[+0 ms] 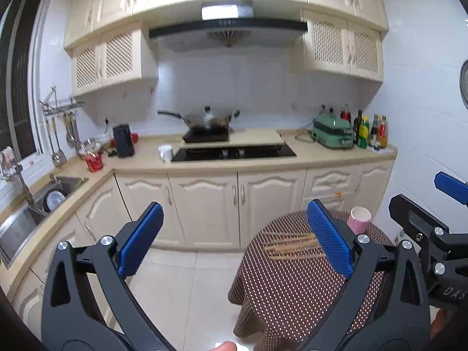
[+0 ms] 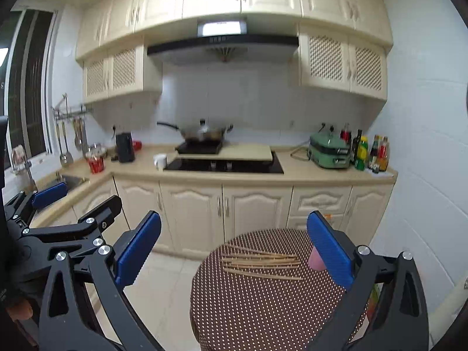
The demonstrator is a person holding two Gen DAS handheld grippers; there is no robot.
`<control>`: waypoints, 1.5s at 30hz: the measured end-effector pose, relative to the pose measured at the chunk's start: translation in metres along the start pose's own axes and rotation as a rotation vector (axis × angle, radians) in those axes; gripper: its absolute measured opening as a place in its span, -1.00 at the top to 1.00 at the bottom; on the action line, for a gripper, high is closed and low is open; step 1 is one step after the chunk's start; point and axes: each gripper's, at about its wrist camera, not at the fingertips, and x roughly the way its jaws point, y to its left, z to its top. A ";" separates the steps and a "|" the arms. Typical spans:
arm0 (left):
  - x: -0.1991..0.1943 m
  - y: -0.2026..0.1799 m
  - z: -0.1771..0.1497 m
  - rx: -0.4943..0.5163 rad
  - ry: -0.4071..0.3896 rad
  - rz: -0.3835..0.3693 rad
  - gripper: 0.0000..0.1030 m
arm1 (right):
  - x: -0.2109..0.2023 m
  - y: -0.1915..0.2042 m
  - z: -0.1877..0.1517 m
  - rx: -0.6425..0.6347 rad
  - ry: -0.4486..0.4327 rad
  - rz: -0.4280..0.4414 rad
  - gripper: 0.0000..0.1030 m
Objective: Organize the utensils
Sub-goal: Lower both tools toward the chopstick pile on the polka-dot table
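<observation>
The left gripper [image 1: 235, 235] has its blue-padded jaws spread wide with nothing between them. The right gripper [image 2: 234, 244] is likewise released, jaws wide apart and holding nothing. Both hover in the air above and in front of a small round table [image 2: 263, 307] covered in a brown cloth with white dots.

On that table lies a loose bundle of wooden chopsticks [image 2: 260, 263], roughly side by side, near the far edge of the tabletop. A pink paper cup [image 1: 359, 219] stands upright on the table to the right of the chopsticks, apart from them; in the right wrist view it is mostly hidden behind the right-hand jaw.

Beyond the table runs a cream kitchen counter [image 1: 140, 158]. On it, past the table, sit a black cooktop [image 1: 234, 152] and a lidded wok [image 1: 204, 120], with a green appliance [image 1: 332, 134] further right.
</observation>
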 end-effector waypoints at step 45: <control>0.442 -0.137 -0.202 -0.110 0.959 -0.070 -0.14 | 0.375 -0.153 -0.167 0.001 0.717 0.115 -0.33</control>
